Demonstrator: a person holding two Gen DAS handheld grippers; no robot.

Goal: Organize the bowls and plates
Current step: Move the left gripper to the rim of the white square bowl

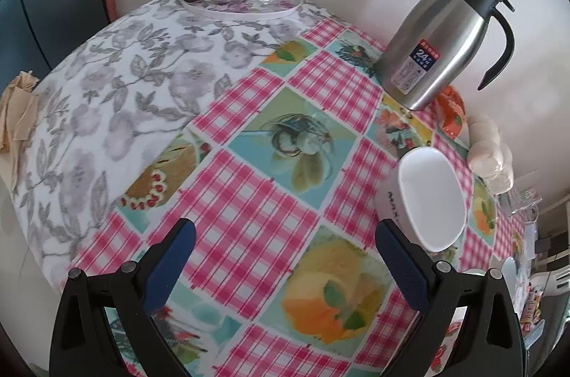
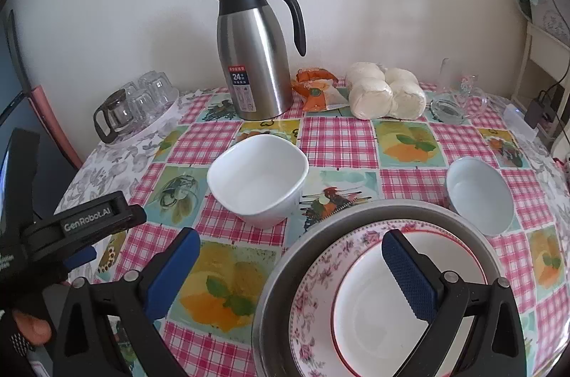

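A white square bowl stands upright on the table's middle; it also shows in the left wrist view, just right of my left gripper. A pale round bowl stands at the right. Near the front, a grey metal plate carries a floral-rimmed plate with a red-rimmed white plate on top. My right gripper is open and empty, its right finger over the stacked plates. My left gripper is open and empty above the tablecloth; its body shows in the right wrist view.
A steel thermos jug stands at the back by the wall. A white tray holds a glass pot and upturned glasses at the back left. Steamed buns, an orange packet and glassware lie at the back right.
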